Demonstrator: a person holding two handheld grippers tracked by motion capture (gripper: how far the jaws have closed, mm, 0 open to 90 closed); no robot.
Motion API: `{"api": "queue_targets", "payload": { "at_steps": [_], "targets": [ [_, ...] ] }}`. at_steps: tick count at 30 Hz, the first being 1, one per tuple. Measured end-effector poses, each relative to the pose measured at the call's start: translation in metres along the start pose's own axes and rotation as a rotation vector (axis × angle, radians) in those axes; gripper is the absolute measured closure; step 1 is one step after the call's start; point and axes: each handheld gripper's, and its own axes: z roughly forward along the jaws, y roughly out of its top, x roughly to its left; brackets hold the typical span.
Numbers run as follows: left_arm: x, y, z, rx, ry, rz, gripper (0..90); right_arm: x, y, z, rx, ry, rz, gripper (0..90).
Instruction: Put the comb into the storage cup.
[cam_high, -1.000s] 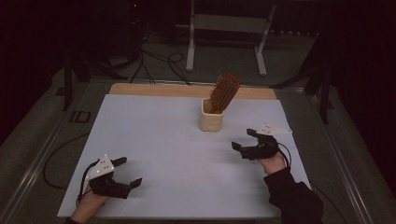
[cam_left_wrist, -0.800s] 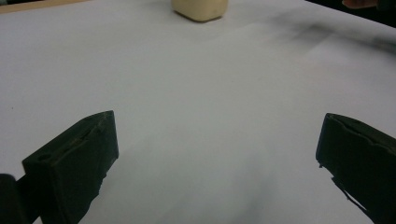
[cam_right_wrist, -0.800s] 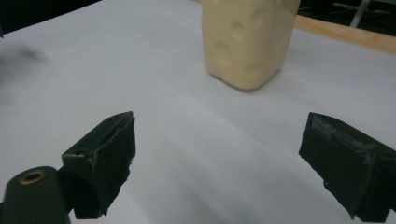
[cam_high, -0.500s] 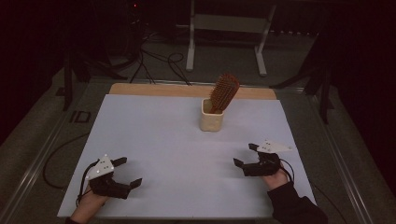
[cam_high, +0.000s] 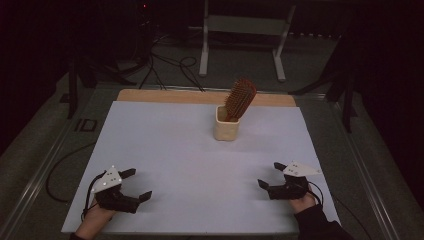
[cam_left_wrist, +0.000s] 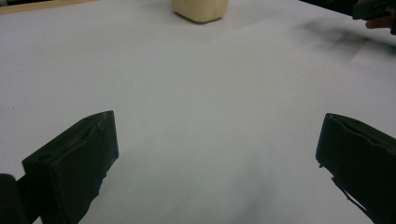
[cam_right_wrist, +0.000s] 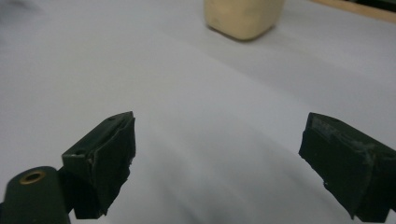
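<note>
both grippers rest low at the near edge, jaws apart, holding nothing.
the hairbrush (cam_high: 240, 98) stands in the cream cup (cam_high: 226, 123) far from the left gripper (cam_high: 136, 185) and right gripper (cam_high: 270, 175), well apart from both.

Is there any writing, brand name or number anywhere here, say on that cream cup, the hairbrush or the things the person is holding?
No readable text in any view.
Cream cup: plain, no print visible.
Hairbrush: no brand visible.
Left hand-held gripper and right hand-held gripper: no marking that can be read.
Dark mark on the table frame at the sheet's far left: shaped like "ID", too small to be sure.
</note>
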Motion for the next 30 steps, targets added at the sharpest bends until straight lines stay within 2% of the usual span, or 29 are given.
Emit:
{"api": "queue_targets", "payload": {
  "at_steps": [5,9,18,21,30],
  "targets": [
    [-0.0001,-0.0001,-0.0003,0.0,0.003,0.002,0.0,-0.0049,-0.0081,-0.0057,-0.005,0.0,0.051,10.0],
    [-0.0004,0.0001,-0.0007,-0.001,0.003,0.005,0.0,-0.0083,-0.0096,-0.0026,-0.003,-0.031,0.034,10.1],
    [-0.0006,-0.0002,-0.0004,0.0,0.005,0.007,0.0,-0.0077,-0.0105,0.0019,0.005,-0.021,0.024,10.0],
    [-0.0008,0.0,-0.0007,0.0,0.006,0.008,0.0,-0.0064,-0.0108,0.0028,0.013,-0.022,0.005,10.1],
    [-0.0011,0.0003,-0.0014,-0.002,0.004,0.012,0.0,-0.0056,-0.011,0.0021,0.013,-0.024,0.007,10.1]
  ]
}}
